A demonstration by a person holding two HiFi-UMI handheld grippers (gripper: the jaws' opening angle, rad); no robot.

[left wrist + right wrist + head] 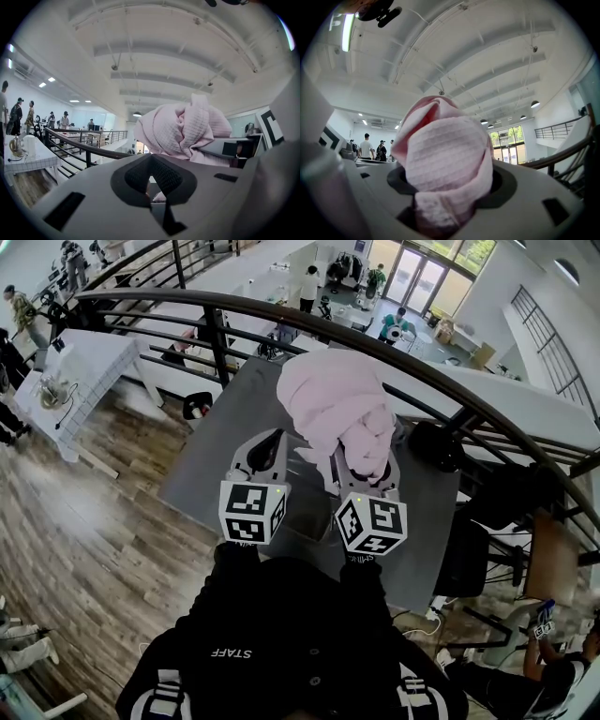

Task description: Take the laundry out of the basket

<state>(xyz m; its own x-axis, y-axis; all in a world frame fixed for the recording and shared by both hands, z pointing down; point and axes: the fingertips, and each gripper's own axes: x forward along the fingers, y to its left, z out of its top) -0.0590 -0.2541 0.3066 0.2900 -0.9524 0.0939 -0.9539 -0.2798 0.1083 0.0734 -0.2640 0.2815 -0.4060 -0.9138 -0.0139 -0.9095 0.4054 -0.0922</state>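
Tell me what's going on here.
A person holds a gripper in each hand. The right gripper is shut on a bunched pink cloth, which it holds up in the air. The left gripper is beside it, jaws together with nothing in them. No basket is in view.

Daylight pours in from the glass doors [417, 277] beyond the pink cloth [337, 404], keeping the head view bright and evenly lit, with only soft shadows below the cloth. Fisheye distortion bows the railing [281, 310] around the cloth. Black vignetting rings both gripper views. In the right gripper view the cloth looms close and slightly soft, while a strip light [347, 33] glares above and to its left.
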